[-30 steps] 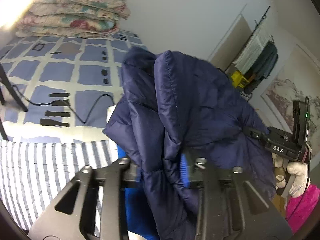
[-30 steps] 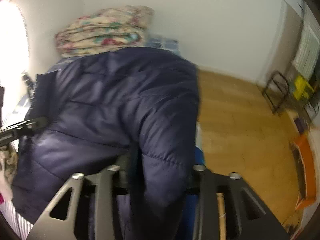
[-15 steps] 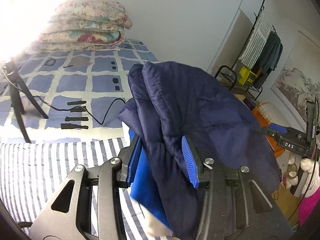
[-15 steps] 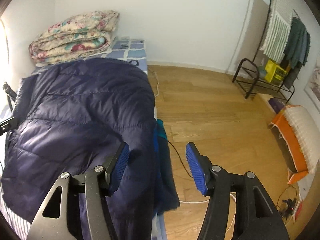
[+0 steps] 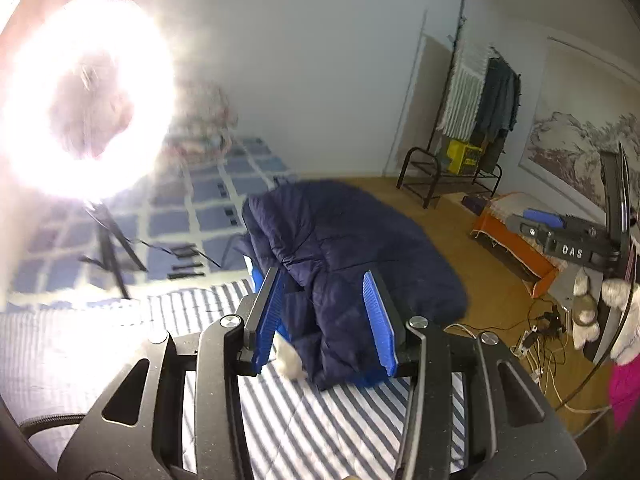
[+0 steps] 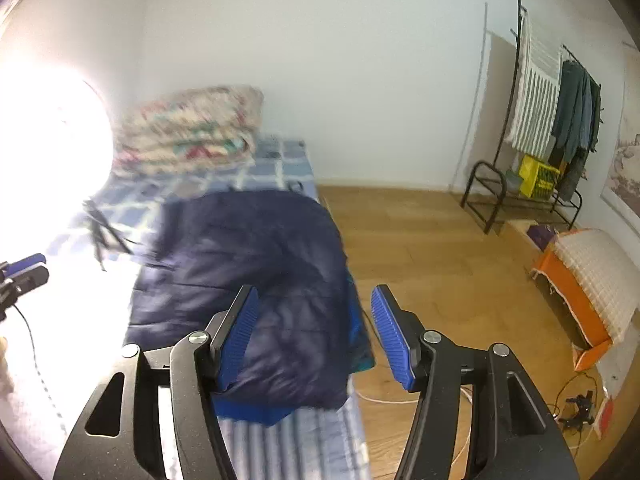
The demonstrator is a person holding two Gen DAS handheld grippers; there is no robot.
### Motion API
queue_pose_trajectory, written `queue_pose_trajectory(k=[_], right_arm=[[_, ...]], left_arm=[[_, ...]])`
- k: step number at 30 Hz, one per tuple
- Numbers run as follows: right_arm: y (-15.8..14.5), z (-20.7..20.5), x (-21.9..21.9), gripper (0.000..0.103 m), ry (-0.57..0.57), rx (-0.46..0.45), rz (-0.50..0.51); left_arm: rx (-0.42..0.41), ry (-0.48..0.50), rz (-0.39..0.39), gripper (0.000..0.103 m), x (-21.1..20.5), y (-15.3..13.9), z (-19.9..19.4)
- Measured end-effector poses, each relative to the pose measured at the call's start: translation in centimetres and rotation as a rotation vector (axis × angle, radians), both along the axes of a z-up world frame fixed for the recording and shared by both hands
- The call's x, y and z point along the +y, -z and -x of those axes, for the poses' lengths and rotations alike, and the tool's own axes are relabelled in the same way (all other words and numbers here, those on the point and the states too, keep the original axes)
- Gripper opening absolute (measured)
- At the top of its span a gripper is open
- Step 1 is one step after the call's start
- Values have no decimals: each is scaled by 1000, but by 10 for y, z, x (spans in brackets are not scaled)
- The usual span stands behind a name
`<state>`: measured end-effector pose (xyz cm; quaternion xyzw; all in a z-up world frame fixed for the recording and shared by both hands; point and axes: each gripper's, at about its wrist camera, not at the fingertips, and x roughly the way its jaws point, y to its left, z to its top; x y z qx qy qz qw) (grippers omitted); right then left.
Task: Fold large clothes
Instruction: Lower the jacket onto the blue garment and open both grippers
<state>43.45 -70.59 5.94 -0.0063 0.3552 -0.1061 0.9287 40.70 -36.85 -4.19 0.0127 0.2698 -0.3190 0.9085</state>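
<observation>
Navy-blue quilted puffer jacket (image 5: 344, 248) lies in a rumpled, doubled-over heap on a bed, at the bed's right edge beside the wooden floor (image 6: 432, 248). A brighter blue lining (image 6: 252, 408) shows along its near hem. The jacket rests partly on a grey-and-white striped sheet (image 5: 328, 424) and partly on a blue-and-white checked bedspread (image 5: 208, 216) farther back.

Left tongs (image 5: 326, 318) are spread wide, the ribbed blue pads (image 5: 376, 316) standing on either side of the jacket's near folds without pinching the cloth. Whether a pad brushes the fabric cannot be told. A small white fluffy patch (image 5: 288, 360) sits at the jacket's edge near the left pad.

Right tongs (image 6: 314, 332) are also spread wide and hold nothing; the left pad overlaps the jacket in the picture, while the right pad is seen over bare floor. In the left wrist view the right tongs appear at the far right, well apart from the jacket.

A folded floral quilt stack (image 6: 188, 132) sits at the head of the bed against a white wall. A very bright ring light (image 5: 84, 108) on a black tripod (image 5: 108, 248) glares at the left. Across the floor stand a black clothes rack with hanging garments (image 6: 560, 120), a yellow crate (image 6: 538, 176) and an orange box with a pale woven cover (image 6: 580, 280).
</observation>
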Motion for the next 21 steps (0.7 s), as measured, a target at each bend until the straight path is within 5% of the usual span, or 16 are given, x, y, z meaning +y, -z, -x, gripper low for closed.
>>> queue_pose_trajectory(k=[12, 21], right_arm=[[-147, 127, 119, 58, -137, -187, 27], [-206, 192, 190, 59, -247, -271, 18]], left_arm=[[-203, 6, 39, 43, 118, -143, 197], [-314, -4, 79, 43, 192, -213, 309]])
